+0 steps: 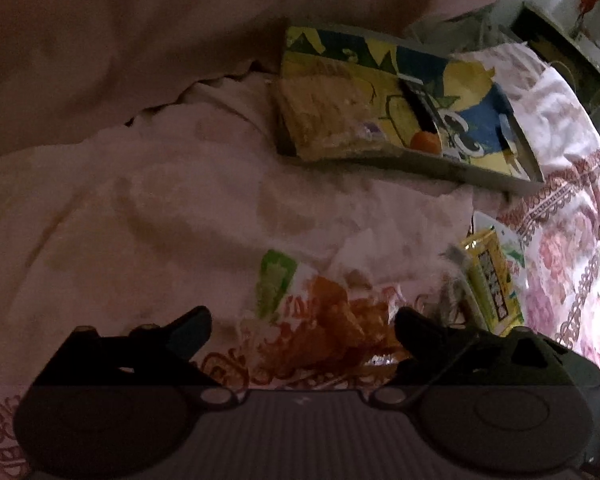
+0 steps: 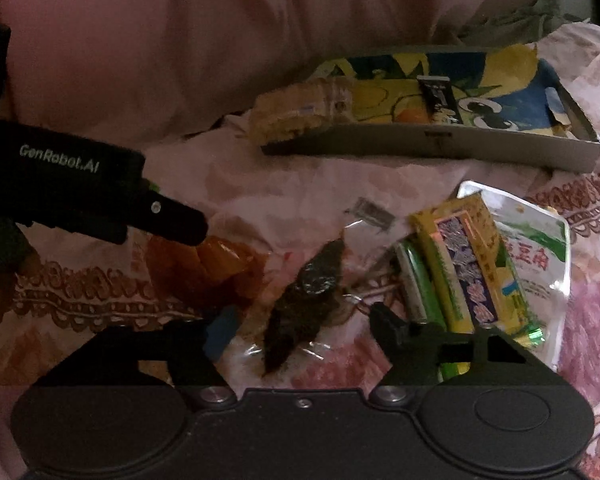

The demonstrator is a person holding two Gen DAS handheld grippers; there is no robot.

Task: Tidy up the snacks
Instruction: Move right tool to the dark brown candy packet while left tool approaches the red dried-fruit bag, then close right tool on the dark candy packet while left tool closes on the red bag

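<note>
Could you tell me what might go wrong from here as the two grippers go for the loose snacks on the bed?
1. The right gripper straddles a dark snack in clear wrap; closing may catch only the thin film, so it could slip.
2. The left gripper is over the orange snack packet right beside it, so the two could collide.
3. The shallow box sits tilted on soft, rumpled bedding, with a biscuit pack overhanging one end; dropped-in snacks could slide out.

light: dim, pinkish | blur: soft, smeared | edges: fisheye-bent, dark corners | lower band: darker
</note>
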